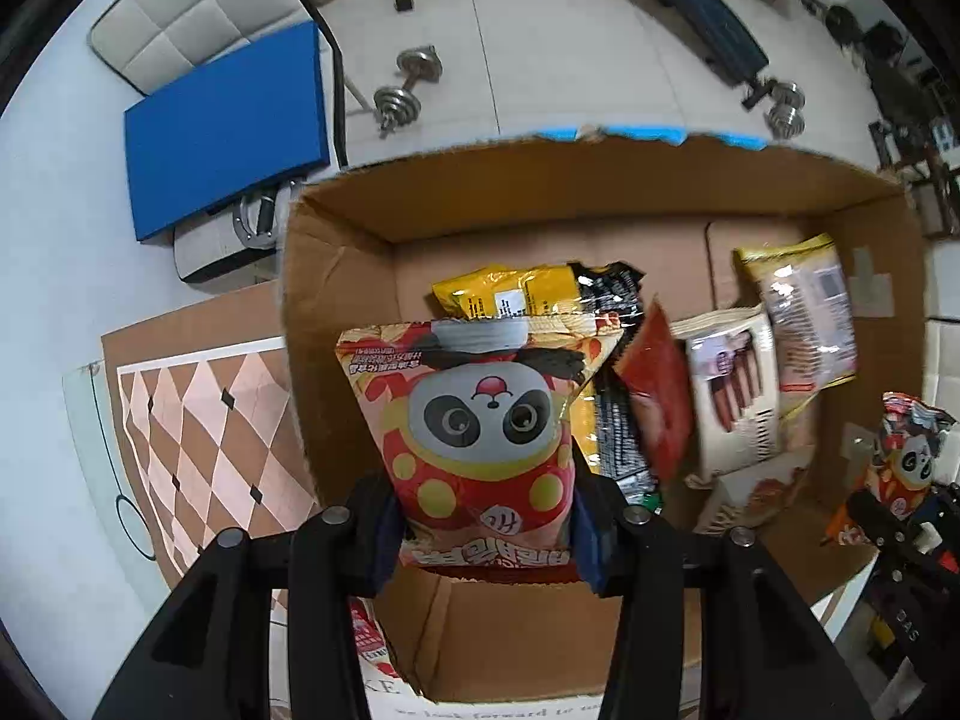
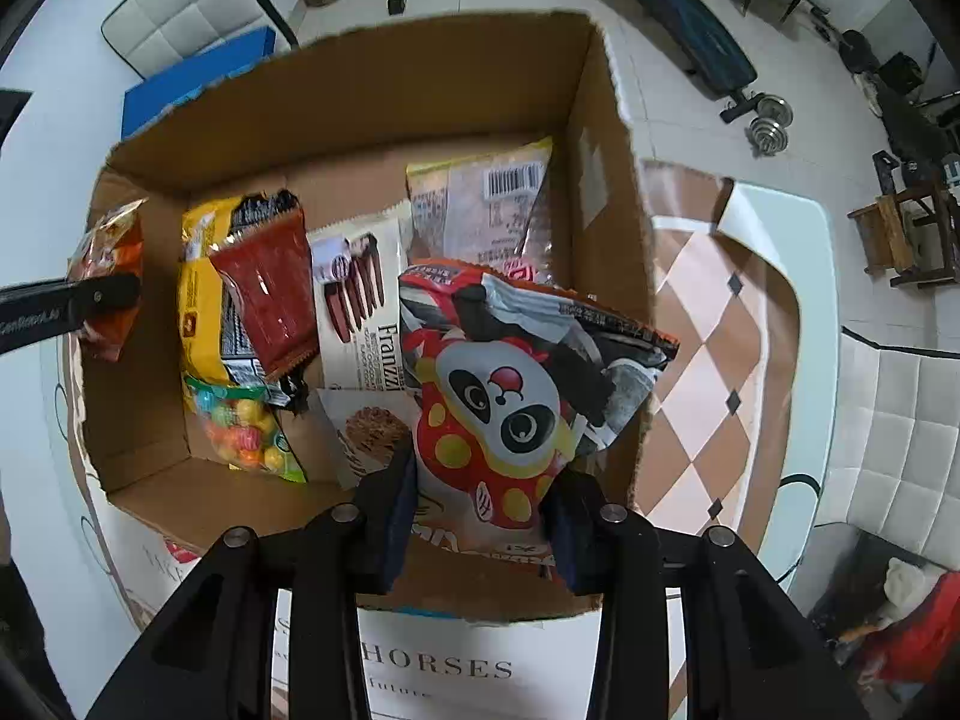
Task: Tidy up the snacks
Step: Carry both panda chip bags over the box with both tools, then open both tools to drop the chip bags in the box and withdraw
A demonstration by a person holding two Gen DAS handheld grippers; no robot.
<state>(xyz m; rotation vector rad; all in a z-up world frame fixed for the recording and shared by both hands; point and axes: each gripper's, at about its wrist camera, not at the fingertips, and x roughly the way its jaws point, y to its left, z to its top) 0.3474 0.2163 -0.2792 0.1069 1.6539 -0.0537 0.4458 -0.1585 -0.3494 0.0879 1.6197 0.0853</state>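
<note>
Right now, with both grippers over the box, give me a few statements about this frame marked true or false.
1. Each gripper holds a panda-print snack bag. True: the left gripper grips one panda bag, the right gripper another panda bag.
2. The cardboard box has nothing in it. False: several snack packs already lie inside.
3. A bag of colourful candy balls lies in the box. True.
4. The dark red packet lies outside the box. False: it is inside, on top of other packs.

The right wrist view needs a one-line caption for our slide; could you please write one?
Right gripper holds a panda snack bag over a cardboard box of snacks, jaws shut on it.
</note>
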